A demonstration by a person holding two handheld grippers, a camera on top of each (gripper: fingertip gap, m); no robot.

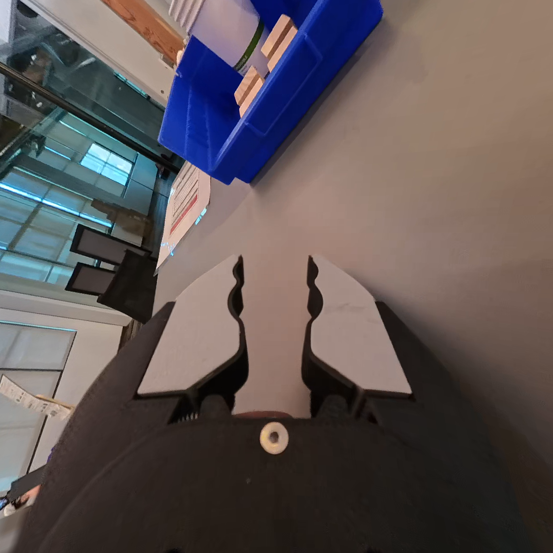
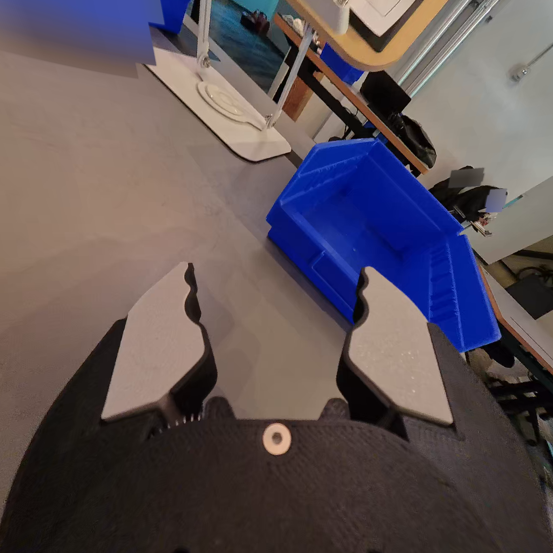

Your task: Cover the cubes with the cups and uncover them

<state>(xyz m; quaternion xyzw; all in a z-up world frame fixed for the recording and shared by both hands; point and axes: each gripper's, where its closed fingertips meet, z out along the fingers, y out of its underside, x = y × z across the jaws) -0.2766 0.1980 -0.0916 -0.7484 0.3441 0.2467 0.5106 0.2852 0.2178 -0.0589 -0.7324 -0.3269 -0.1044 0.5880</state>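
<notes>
Two wooden cubes, blue plastic bin

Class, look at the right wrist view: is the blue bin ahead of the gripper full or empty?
Empty. The blue bin shows only its bare blue floor and walls, with nothing visible inside.

Writing shows in three places, none of it sharp enough to read. In the left wrist view a white cup lying in the far blue bin carries a green band with small print, and a laminated sheet with ruled lines and a red bar lies at the desk's left edge. Paper strips with dark marks hang near left.
</notes>
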